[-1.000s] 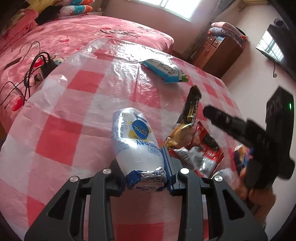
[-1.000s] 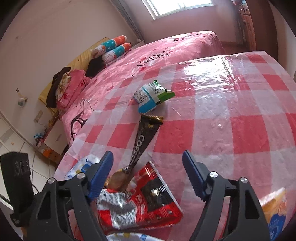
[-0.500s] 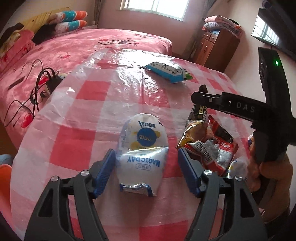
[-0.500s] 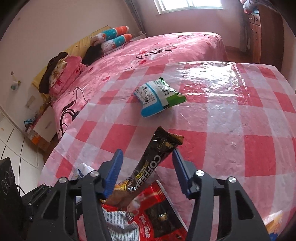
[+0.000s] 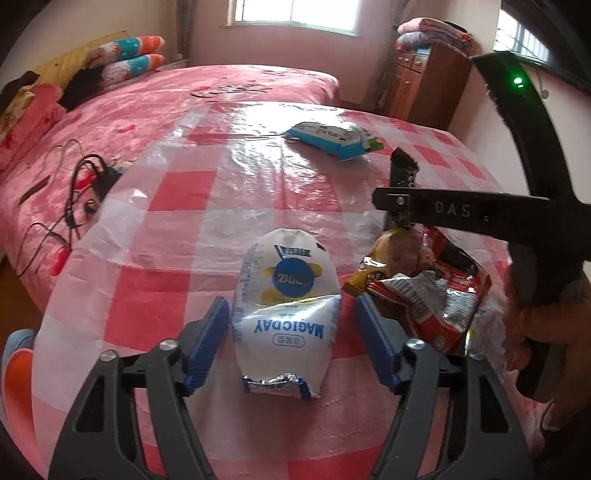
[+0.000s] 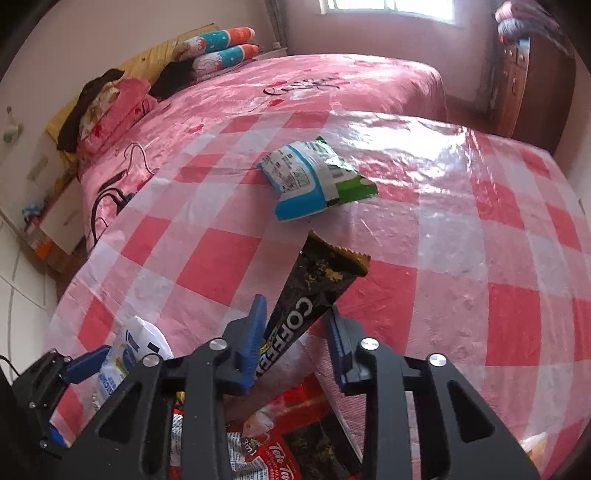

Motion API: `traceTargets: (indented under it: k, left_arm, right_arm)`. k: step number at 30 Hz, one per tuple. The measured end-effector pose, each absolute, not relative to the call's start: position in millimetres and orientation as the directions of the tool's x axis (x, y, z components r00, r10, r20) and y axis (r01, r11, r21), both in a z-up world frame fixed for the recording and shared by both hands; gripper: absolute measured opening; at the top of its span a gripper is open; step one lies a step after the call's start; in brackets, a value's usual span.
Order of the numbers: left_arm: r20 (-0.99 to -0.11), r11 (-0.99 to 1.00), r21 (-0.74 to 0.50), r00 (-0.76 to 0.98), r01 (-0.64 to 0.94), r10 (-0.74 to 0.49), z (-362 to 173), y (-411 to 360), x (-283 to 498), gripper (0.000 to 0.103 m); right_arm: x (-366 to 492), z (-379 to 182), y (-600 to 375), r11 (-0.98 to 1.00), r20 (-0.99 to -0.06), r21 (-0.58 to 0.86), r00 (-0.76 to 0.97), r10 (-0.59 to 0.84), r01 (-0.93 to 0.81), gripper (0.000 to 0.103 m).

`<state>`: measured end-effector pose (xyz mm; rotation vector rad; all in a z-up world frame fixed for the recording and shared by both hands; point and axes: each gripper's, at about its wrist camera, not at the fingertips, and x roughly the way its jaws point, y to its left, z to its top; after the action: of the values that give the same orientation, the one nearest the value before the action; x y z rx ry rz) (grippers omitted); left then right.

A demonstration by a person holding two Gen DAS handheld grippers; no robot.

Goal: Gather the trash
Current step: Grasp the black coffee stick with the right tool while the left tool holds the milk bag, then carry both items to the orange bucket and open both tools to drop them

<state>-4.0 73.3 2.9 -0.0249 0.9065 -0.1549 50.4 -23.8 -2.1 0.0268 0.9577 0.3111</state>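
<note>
Two wrappers (image 5: 334, 139) (image 5: 432, 295) beyond white pouch (image 5: 288, 310); bed (image 5: 221, 85) behind table (image 5: 177, 229).

Tabletop (image 5: 177, 206) under a red-and-white checked plastic cover, bearing a white snack bag (image 5: 286, 314), blue-green packet (image 5: 332, 138) and red wrapper (image 5: 439, 295).

This is a bedroom in a home: a bed (image 5: 221, 92) with a pink printed cover and stacked pillows (image 5: 125, 61) stands under a window (image 5: 291, 16), a wooden dresser (image 5: 424, 85) piled with folded blankets (image 5: 432, 29) sits in the corner, and a desk (image 5: 177, 229) wears a red-and-white checked cloth.
</note>
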Motion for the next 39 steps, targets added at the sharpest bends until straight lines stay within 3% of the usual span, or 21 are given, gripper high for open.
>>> traceTargets:
  k: [11, 23, 39]
  left_arm:
    - [-0.762, 0.984, -0.166, 0.625, 0.064, -0.169, 7.4, 94.7, -15.3, 0.06]
    - [-0.722, 0.978, -0.207, 0.669, 0.035, -0.177, 25.8, 126.7, -47.1, 0.06]
    - [-0.705, 0.963, -0.24, 0.704, -0.121, -0.087, 35.8, 207.8, -113.2, 0.06]
  right_arm:
    - [27.1, 20.3, -22.6, 0.957, -0.716, 0.152, 0.64, 0.279, -0.248, 0.017]
    - [-10.0, 61.7, -12.0, 0.939, -0.637, 0.196, 0.691, 0.342, -0.284, 0.012]
    - [-59.3, 103.7, 41.4, 0.875, -0.583, 0.234, 0.659, 0.476, -0.425, 0.009]
